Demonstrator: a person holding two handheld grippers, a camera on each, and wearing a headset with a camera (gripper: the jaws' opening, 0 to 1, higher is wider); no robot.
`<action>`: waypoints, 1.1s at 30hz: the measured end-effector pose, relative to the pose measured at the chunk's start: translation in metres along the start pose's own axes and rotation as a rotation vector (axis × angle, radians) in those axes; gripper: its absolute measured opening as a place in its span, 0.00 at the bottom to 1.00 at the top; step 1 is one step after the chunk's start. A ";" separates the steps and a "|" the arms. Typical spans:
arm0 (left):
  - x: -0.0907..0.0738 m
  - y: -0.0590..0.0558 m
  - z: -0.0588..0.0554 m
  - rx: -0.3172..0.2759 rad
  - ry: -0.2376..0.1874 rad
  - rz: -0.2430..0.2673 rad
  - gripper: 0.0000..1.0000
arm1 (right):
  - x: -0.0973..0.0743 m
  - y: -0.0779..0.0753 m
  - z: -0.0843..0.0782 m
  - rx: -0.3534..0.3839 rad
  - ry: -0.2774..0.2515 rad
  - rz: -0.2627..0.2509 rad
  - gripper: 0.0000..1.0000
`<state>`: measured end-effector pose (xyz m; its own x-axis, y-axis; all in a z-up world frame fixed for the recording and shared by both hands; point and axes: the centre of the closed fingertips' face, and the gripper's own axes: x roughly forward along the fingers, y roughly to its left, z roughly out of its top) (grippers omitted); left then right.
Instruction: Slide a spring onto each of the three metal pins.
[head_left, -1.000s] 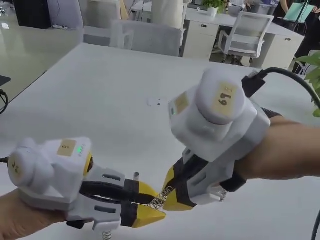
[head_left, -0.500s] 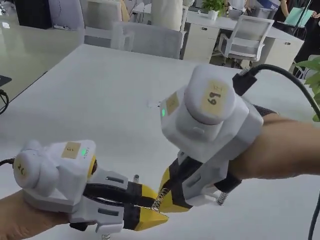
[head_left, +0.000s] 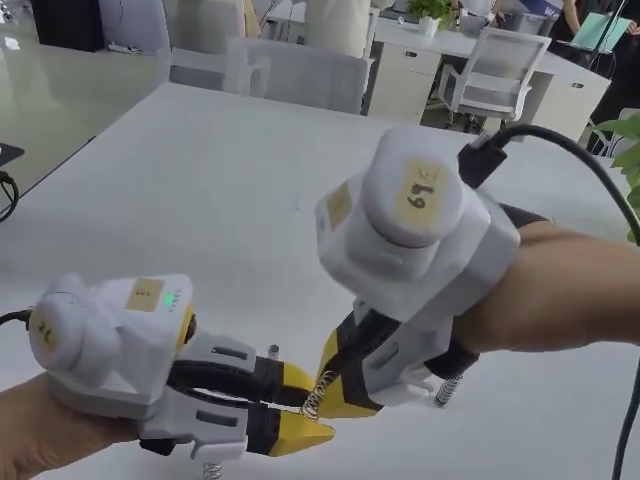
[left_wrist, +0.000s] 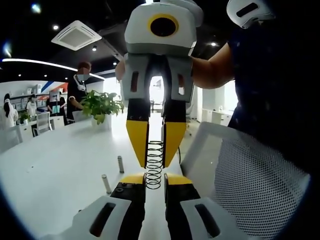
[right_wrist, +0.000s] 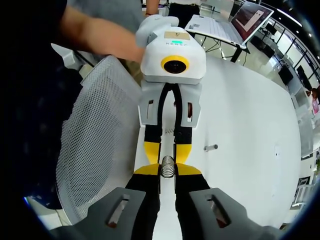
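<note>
At six o'clock in the left gripper view, the left gripper (left_wrist: 154, 180) has its yellow-tipped jaws drawn narrow around the near end of a thin coiled steel-wire spring (left_wrist: 154, 165). The spring runs straight toward twelve o'clock into the right gripper (left_wrist: 155, 150), whose jaws are likewise closed narrow on the far coils. The spring is thus off the table, bridged tip to tip between the two. I cannot tell which one carries the real grip, nor whether anything sits inside the coil.

The spring looks very light and lively. It should squash lengthwise, bow sideways under any uneven push, and could flick out of smooth pads if pinched hard. The best hold is probably a gentle one across the coils close to one end, leaving the other end's bore free to meet a pin. It is bright bare wire, slender, with open, evenly spaced turns.

Farther out, at about eight o'clock from the tips, two short grey metal pins (left_wrist: 105, 183) stand upright and bare on the white table (head_left: 200, 200). In the head view a second loose spring (head_left: 447, 388) lies just beside the right gripper at three o'clock. A third spring (head_left: 211, 470) peeks in at six o'clock. A white office chair (head_left: 490, 70) stands far off at one o'clock.
</note>
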<state>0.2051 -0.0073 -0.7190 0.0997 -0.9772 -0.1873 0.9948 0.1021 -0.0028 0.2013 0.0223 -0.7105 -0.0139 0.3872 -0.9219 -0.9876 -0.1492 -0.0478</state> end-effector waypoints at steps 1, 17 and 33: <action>0.000 0.000 0.000 0.000 0.000 0.000 0.07 | 0.000 0.000 -0.001 0.001 0.002 0.001 0.07; -0.020 0.008 -0.017 -0.088 0.017 0.069 0.28 | -0.009 -0.013 -0.013 0.034 0.002 -0.028 0.07; -0.056 0.022 -0.040 -0.176 0.032 0.231 0.61 | -0.023 -0.030 -0.034 0.085 0.003 -0.073 0.07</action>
<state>0.2208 0.0573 -0.7478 0.3197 -0.9182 -0.2340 0.9264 0.3548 -0.1264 0.2366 -0.0127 -0.7008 0.0584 0.3917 -0.9182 -0.9957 -0.0431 -0.0817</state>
